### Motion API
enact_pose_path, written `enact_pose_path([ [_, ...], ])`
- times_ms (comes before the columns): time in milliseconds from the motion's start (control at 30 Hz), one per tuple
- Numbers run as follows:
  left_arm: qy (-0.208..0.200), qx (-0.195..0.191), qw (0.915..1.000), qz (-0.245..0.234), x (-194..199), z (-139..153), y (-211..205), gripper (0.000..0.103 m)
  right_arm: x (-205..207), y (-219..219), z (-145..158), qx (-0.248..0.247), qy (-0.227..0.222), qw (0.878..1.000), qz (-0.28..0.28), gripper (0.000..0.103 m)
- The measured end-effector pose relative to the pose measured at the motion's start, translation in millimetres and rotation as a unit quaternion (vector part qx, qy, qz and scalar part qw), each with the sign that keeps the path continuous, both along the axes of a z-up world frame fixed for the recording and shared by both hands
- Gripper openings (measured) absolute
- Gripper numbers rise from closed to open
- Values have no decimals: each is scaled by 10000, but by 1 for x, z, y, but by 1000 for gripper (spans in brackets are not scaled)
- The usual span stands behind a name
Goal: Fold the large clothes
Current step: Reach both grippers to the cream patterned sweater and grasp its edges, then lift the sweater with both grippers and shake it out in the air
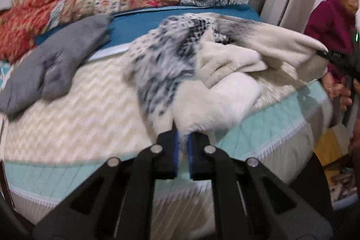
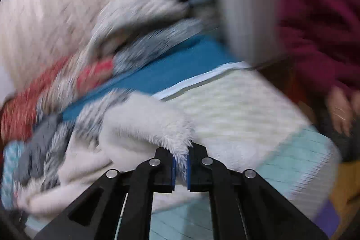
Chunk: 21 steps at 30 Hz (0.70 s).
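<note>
The right wrist view is smeared by motion blur: the folded quilts [image 2: 94, 64] at left center lose their patterns. In the left wrist view, the seated person [image 1: 335, 21] is cut by the right edge

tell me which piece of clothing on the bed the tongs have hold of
The fluffy white garment with black speckles: both the left tongs and the right tongs pinch its white edge. The plain grey garment lies apart on the bed, untouched.

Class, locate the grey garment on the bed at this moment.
In the left wrist view, the grey garment lies flat on the left of the bed, beside the fluffy spotted garment and below the red patterned quilt.
</note>
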<state>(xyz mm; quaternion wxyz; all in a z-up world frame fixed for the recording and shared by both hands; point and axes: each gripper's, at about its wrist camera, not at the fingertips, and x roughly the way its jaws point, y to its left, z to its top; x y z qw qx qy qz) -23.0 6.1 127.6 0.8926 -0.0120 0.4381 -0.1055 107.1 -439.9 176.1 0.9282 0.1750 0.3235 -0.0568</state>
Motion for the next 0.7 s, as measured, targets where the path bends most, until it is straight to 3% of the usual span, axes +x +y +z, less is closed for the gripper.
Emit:
enact_pose_path([
  [100,131,-242,9996,0,-48,0,32,7,-61,-67,4,-36,86,9960,-888,1],
  [200,949,-753,9926,100,-80,-25,68,18,-94,-102,-14,-79,524,9897,-1330,2],
  [233,1112,-801,9903,209,-80,-32,78,19,-101,-112,-22,-2,673,9869,-1464,6],
  [300,1394,-875,9845,604,-83,-44,100,19,-111,-131,-40,650,825,9811,-1623,11],
  [400,1289,-959,9806,1122,-72,-37,126,19,-114,-128,-49,1287,626,9786,-1476,23],
  [467,1172,-786,9815,1291,-50,-30,127,28,-103,-117,-46,1579,425,9783,-1276,37],
  [500,1122,-692,9823,1334,-43,-30,125,41,-99,-110,-42,1656,325,9789,-1148,42],
  [533,1051,-614,9832,1360,-33,-31,124,52,-92,-98,-36,1656,248,9811,-974,52],
  [600,973,-550,9843,1369,-6,-36,121,62,-78,-64,-21,1381,189,9894,-404,65],
  [633,1060,-646,9828,1368,15,-43,116,63,-72,-49,-17,1237,227,9920,-117,70],
  [700,1220,-783,9801,1359,45,-58,114,63,-71,-21,-16,1012,393,9933,405,70],
])
